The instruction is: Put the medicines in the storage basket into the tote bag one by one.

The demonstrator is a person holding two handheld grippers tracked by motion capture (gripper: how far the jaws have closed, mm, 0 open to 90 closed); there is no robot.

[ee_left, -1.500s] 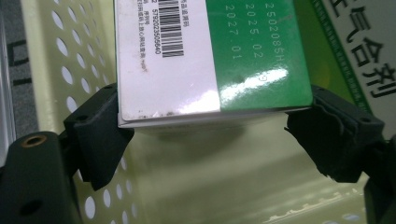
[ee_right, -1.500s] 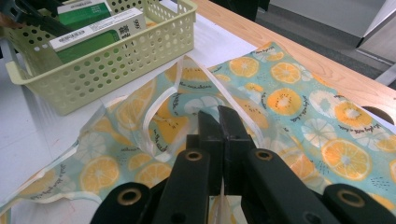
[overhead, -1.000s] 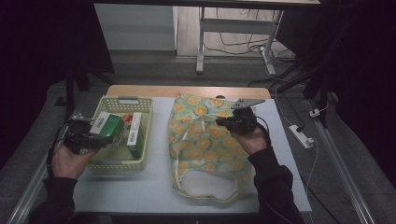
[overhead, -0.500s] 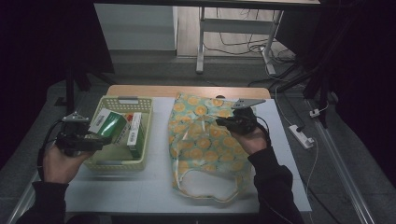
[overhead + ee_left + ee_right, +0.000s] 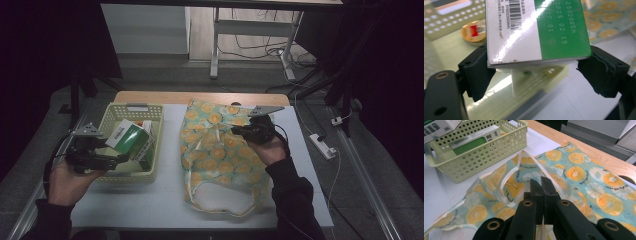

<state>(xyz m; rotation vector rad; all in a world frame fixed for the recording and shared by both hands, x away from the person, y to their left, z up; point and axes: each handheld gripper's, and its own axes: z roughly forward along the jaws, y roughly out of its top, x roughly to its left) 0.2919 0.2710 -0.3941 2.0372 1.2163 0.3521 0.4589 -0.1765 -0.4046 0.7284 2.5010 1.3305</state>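
Green-white box clamped in wide left claw, above yellow basket

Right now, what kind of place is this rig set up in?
Probably a lab or recording workspace, not a home: a plain white table under dim light, a power strip with loose cables on the floor, and metal table legs beyond.

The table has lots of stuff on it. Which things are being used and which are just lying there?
Being used: green and white box in the left gripper; orange-print bag pinched by the right gripper; basket.

Lying about: power strip, floor cables.
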